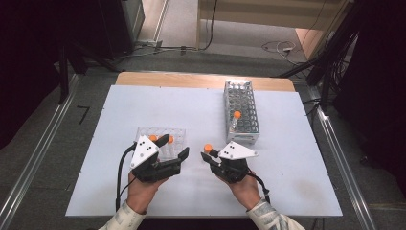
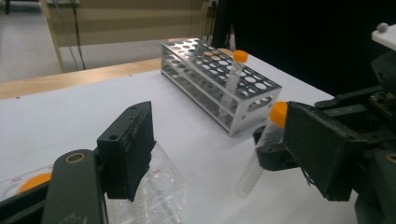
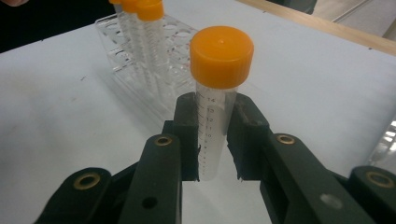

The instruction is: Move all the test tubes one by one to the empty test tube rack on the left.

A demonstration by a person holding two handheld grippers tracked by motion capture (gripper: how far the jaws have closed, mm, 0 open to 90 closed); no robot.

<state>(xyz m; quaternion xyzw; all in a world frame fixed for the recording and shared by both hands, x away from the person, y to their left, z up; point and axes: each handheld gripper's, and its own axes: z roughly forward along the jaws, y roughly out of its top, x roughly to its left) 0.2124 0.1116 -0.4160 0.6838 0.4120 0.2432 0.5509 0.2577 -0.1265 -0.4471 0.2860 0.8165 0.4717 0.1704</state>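
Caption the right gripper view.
Right gripper clamps an orange-capped tube upright before a clear rack.

On the clear tube (image 3: pixel 215 135) clamped in my right gripper (image 3: pixel 215 140) I read printed scale numbers: 14 near the orange cap, then 13, 12, 11 beneath.

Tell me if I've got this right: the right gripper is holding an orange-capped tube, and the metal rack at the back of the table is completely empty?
Not quite. The right gripper does hold an orange-capped tube, but the metal rack is not empty: one orange-capped tube stands in it, as the high view and the left gripper view show.
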